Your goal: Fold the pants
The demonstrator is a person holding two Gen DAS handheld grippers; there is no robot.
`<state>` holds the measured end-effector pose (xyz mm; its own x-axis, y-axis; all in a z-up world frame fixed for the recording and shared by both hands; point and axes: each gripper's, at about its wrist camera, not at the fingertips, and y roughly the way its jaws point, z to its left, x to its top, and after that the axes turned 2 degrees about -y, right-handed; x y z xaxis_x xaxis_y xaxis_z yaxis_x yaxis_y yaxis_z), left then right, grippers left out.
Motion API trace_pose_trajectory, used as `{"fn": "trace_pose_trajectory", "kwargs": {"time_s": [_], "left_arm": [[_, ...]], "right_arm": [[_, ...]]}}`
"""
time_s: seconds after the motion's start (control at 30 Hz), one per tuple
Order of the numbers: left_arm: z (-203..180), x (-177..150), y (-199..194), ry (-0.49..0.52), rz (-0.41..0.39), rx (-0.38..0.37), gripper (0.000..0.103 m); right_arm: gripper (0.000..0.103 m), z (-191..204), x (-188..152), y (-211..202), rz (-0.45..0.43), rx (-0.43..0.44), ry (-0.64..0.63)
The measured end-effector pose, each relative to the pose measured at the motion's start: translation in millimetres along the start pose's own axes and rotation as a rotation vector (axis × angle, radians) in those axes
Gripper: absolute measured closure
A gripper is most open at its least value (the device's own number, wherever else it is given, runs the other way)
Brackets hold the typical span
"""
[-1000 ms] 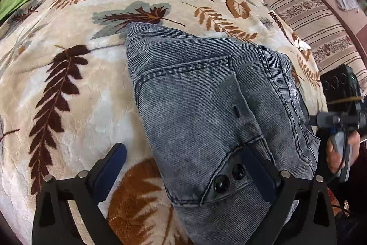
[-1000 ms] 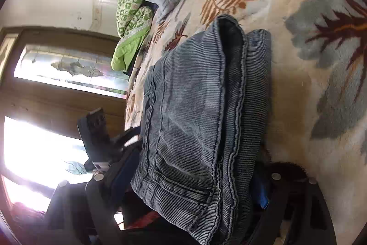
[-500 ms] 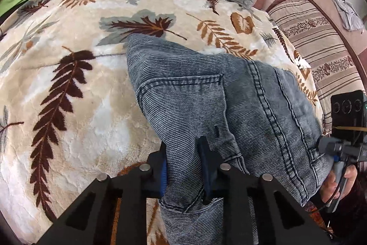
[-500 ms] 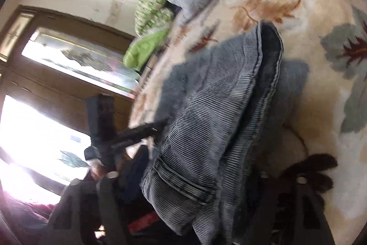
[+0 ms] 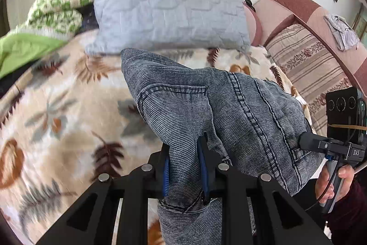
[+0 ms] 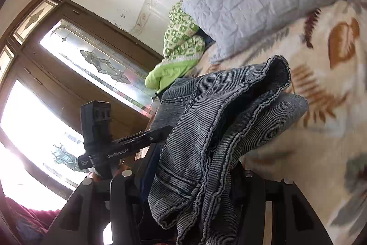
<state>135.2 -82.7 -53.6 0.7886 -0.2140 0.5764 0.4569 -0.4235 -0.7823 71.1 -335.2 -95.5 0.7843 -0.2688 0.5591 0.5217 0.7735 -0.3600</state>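
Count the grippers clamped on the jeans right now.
2. The left gripper pinches a fold of the jeans near the pocket; the right gripper grips the bunched denim at the opposite edge, its pads mostly hidden by cloth.

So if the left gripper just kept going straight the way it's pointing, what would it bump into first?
The pants: the left gripper is already shut on a fold of them, and the denim bunches up straight ahead. Beyond that, probably the leaf-patterned blanket in front of the grey pillow, though depth is hard to judge.
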Motion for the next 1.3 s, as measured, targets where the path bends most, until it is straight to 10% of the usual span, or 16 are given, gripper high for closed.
{"fn": "trace_pose_trajectory", "kwargs": {"time_s": [0.3,0.67,0.77,1.13,1.3], "left_arm": [[27,15,66,-0.079,0.069,0.063,0.080],[42,-13,101,-0.096,0.131,0.157,0.073],[37,-16,118,-0.094,0.188,0.191,0.055],[37,-21,114,-0.113,0.158,0.195,0.055],[28,-16,101,-0.088,0.136,0.264,0.052]], "right_arm": [[0.050,-45,44,43,0.024,-0.079,0.057],[0.052,-147,3,73,0.111,-0.167,0.390],[0.053,-143,5,72,0.109,-0.199,0.373],[0.046,-139,5,65,0.160,-0.204,0.383],[0.038,-102,21,49,0.162,-0.399,0.220]]}}
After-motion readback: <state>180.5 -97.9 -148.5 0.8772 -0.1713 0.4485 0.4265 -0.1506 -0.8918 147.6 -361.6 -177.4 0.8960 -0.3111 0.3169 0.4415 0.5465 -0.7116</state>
